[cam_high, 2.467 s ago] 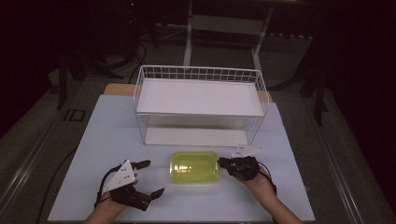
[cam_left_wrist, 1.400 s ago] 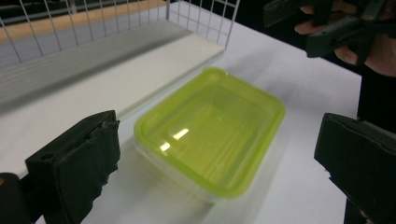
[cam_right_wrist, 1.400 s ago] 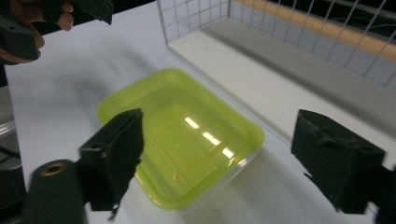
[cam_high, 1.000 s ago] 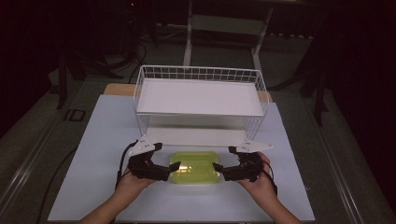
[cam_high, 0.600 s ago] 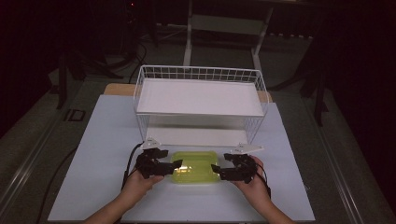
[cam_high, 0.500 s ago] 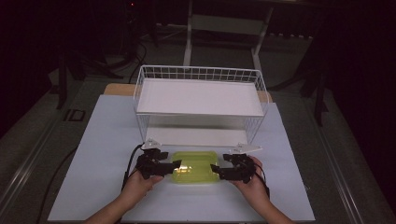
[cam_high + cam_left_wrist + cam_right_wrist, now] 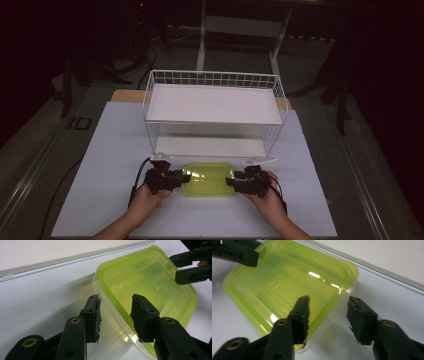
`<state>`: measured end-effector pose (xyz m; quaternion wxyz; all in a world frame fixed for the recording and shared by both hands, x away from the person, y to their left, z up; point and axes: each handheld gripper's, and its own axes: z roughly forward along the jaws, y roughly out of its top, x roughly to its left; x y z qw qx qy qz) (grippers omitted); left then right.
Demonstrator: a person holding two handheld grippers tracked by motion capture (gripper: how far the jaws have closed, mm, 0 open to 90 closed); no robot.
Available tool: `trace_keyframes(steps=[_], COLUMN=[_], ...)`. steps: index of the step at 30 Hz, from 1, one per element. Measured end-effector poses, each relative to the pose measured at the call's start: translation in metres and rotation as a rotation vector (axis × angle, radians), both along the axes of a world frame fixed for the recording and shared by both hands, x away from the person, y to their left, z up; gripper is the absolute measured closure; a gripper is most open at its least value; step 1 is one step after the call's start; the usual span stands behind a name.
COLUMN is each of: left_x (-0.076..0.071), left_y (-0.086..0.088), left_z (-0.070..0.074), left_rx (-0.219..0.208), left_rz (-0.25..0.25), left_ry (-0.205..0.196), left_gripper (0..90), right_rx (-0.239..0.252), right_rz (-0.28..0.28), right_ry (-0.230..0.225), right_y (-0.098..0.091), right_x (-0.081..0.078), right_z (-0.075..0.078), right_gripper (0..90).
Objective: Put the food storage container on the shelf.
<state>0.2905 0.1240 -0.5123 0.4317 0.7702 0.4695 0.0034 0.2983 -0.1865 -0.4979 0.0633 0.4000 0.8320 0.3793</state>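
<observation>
White tabletop (image 7: 100, 150) fills the high view; the green-lidded container (image 7: 208, 178) lies lower centre, long axis left-right, between left gripper (image 7: 172, 178) and right gripper (image 7: 235, 181). Left gripper view: jaws closing astride its corner, gap visible. Right gripper view: likewise, not yet clamped

No words, no numbers, no labels and no signs to read anywhere, nothing printed on the green box lid (image 7: 208, 178), nothing written on the white worktop (image 7: 115, 145), nothing on the wire shelf (image 7: 212, 105)
</observation>
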Motion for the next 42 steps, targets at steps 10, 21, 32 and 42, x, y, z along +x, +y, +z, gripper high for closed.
trace_keyframes(steps=[10,21,32,42], left_x=[-0.008,-0.021,-0.030,-0.040], left_y=[-0.001,-0.004,-0.003,-0.006], left_z=[0.003,0.009,0.011,0.019], left_rx=[0.019,0.032,0.011,0.026], left_rz=[-0.007,-0.021,-0.029,-0.015], left_ry=[-0.040,-0.064,-0.062,-0.052], left_gripper=[62.0,67.1,71.8,79.6], right_rx=[0.039,0.006,0.031,0.059], right_rz=[-0.022,-0.020,-0.022,-0.016], right_ry=[0.040,0.009,0.039,0.067], right_y=[-0.003,0.000,-0.002,-0.004], right_x=[-0.001,-0.015,-0.022,-0.034], right_z=[0.001,0.008,0.010,0.012], right_gripper=[60.6,65.8,70.1,77.1])
